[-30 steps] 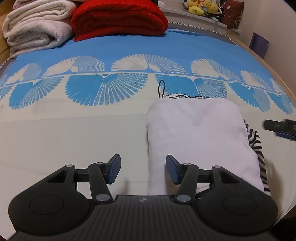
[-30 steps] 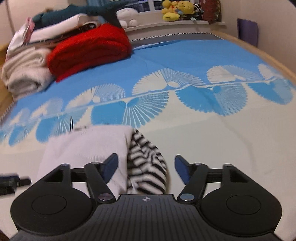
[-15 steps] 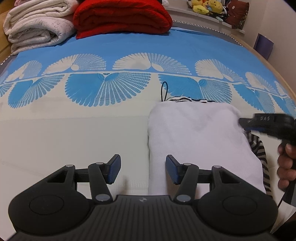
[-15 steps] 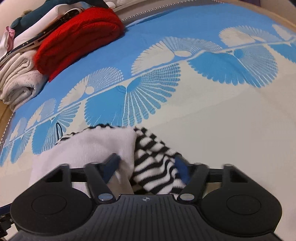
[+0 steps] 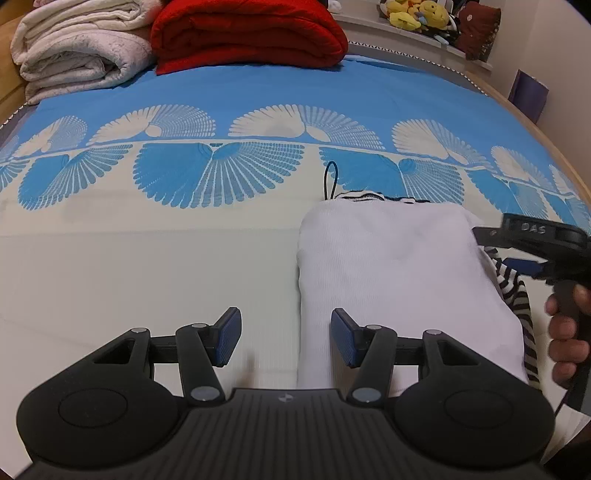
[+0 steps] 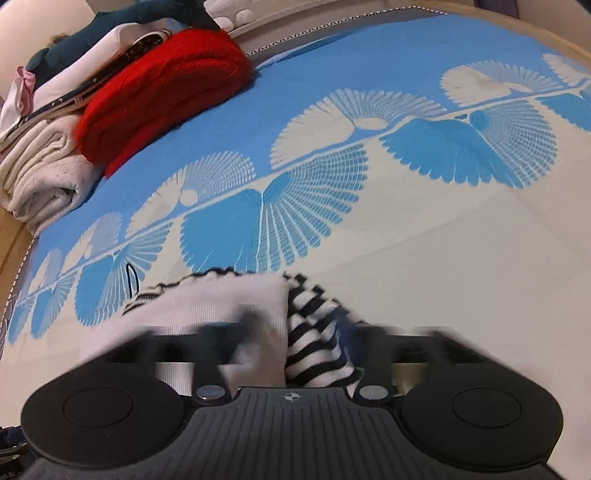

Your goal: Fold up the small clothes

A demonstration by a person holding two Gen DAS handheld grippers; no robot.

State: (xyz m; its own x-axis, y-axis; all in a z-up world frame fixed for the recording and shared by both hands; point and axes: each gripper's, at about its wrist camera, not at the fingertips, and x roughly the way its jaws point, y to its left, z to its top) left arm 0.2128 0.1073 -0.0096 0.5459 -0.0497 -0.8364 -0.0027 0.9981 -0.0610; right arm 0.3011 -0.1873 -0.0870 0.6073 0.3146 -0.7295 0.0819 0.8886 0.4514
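Bed: a bedspread (image 5: pixel 110 280) in blue and cream with fan shapes is spread over it.
White cloth: a folded white cloth (image 5: pixel 391 273) is laid on the cream part of the bedspread, toward the near edge and right of the middle in the left wrist view.
Striped cloth: a black and white striped cloth (image 5: pixel 513 288) is seen under the white cloth; it sticks out along the right side and a little at the far edge. In the right wrist view the stripes (image 6: pixel 317 343) are seen just right of the white cloth (image 6: pixel 221 306).
Black loop: a thin black cord loop (image 5: pixel 330 179) is laid on the bedspread at the far left corner of the white cloth.
Left gripper: the left gripper (image 5: pixel 286 341) is held low over the near left edge of the white cloth. Its tongs are spread part way. That edge of the cloth is seen between the blue pads (image 5: pixel 341 339), but nothing is pinched.
Right gripper: the right gripper (image 6: pixel 291 339) is held at the right side of the folded pile. Its tongs are blurred and are being opened. The striped cloth is seen between them; whether it is touched cannot be told.
Hand: a hand (image 5: pixel 565 332) is wrapped around the right gripper's handle at the right edge of the left wrist view.
Far edge of the bed: a red blanket (image 5: pixel 247 33) and a folded white blanket (image 5: pixel 81 48) are stacked side by side.
Shelf behind the bed: yellow soft toys (image 5: pixel 417 13) are lined up there.
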